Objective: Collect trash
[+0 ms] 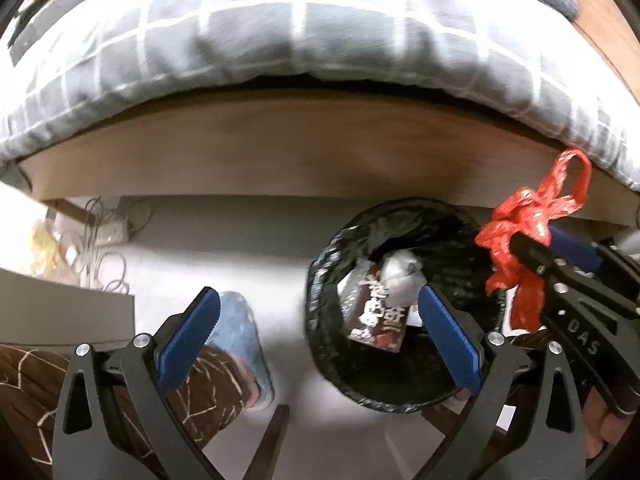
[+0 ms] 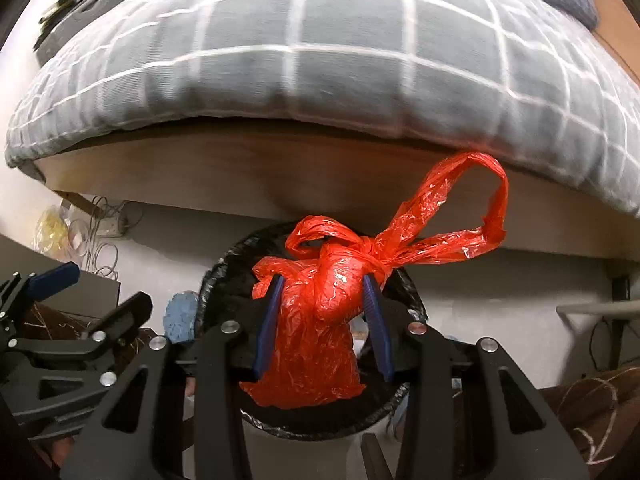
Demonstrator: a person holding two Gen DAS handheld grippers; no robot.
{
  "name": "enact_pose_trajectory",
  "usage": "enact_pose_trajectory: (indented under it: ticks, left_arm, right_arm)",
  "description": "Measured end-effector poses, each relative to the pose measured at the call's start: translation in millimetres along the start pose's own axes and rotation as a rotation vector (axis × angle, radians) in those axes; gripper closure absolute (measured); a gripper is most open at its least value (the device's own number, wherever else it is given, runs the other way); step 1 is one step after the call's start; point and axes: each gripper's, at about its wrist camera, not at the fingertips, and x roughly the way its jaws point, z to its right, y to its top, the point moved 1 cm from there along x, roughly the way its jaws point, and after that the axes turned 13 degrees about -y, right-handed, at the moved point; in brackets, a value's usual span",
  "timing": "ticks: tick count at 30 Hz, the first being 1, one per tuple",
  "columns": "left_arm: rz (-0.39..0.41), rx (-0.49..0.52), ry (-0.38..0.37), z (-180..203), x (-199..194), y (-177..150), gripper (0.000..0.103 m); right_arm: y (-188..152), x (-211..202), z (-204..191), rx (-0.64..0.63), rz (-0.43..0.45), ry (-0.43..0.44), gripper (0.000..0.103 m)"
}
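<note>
The right gripper is clamped on a knotted red plastic bag, its blue pads pressed into the bag's sides at the centre of the right wrist view, with the tied handles looping toward the upper right. Directly behind and below the bag sits the trash bin, lined in black plastic, so the bag hangs over the bin's mouth, or very near it. In the left wrist view the same bag shows at the right edge, just beside the bin's far-right rim. The left gripper holds nothing; its jaws stand wide apart at the bottom of the frame, over the floor and the bin's left side. Inside the bin lie a printed wrapper and a crumpled white wad, so some trash looks already collected. The red bag appears to be mid-delivery: what remains, by my reading, is to release it into the bin. A bed with a checked grey quilt fills the upper half of both views.
</note>
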Motion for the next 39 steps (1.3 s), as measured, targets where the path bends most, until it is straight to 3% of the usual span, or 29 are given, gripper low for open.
enact_pose_trajectory:
  ticks: [8, 14, 17, 24, 33, 39]
  left_arm:
    - [0.023, -0.046, 0.016, -19.1, -11.3, 1.3, 0.006]
    - [0.045, -0.057, 0.025, -18.0, -17.2, 7.5, 0.006]
    - [0.043, -0.065, 0.014, -17.2, -17.3, 9.0, 0.006]
    - [0.055, -0.061, 0.015, -15.6, -20.3, 15.2, 0.006]
    - [0.113, -0.028, -0.006, -0.7, -37.5, 33.1, 0.006]
    - [0.195, 0.009, -0.023, 15.0, -73.7, 48.2, 0.006]
  right_arm:
    - [0.1, 13.1, -13.4, 0.002, -0.058, 0.017, 0.064]
    - [0.0, 15.2, -16.7, -0.021, -0.045, 0.003, 0.059]
    - [0.6, 16.7, -14.2, -0.014, -0.045, 0.0, 0.054]
    - [6.9, 10.9, -4.0, 0.0, -0.016, -0.019, 0.027]
    - [19.9, -15.7, 17.1, 0.039, 0.061, -0.04, 0.015]
    - [34.3, -47.9, 38.4, 0.057, 0.128, -0.065, 0.009]
